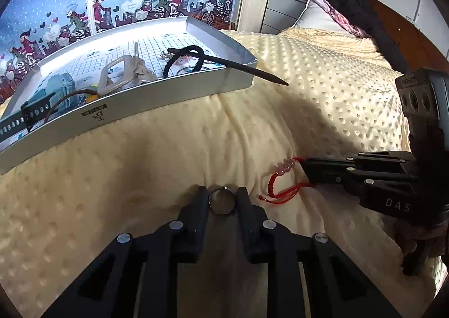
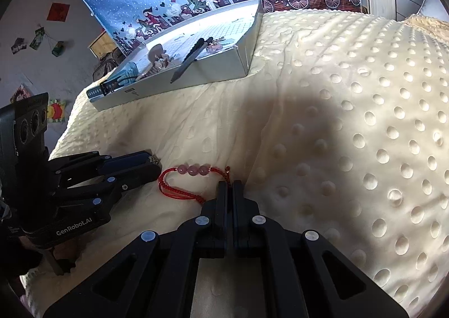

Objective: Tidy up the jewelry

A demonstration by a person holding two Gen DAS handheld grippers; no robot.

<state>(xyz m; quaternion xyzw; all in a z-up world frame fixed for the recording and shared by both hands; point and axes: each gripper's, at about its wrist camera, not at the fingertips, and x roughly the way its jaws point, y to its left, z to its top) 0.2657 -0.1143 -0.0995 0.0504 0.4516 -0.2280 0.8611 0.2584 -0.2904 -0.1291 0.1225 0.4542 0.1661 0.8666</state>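
A shallow white box (image 1: 179,99) is lying on the bed (image 1: 322,87), up and to the left of both tools, already holding a watch strap (image 1: 25,118), a hair tie (image 1: 185,61) and a dark stick (image 1: 247,69) that is poking out over its rim. Nearer, the left tool (image 1: 223,195) is pinching a metal ring (image 1: 222,200) between its fingertips, with the ring standing upright in the gap, just above the blanket. Just beside it on the right, a red bracelet (image 2: 193,180) with three pink beads is lying on the blanket, its long axis running across from one tool to the other. The right tool (image 2: 229,187) is pressed together on the bracelet's cord at the right end, near the knot, while the rest of the loop is resting slack on the blanket.

The move ahead seems to turn on the box: it is sitting forward and to the left of both tools, well apart from them, and the left tool is the nearer one. The ring would likely go first, and the bracelet would need lifting clear so its trailing loop is not dragging.
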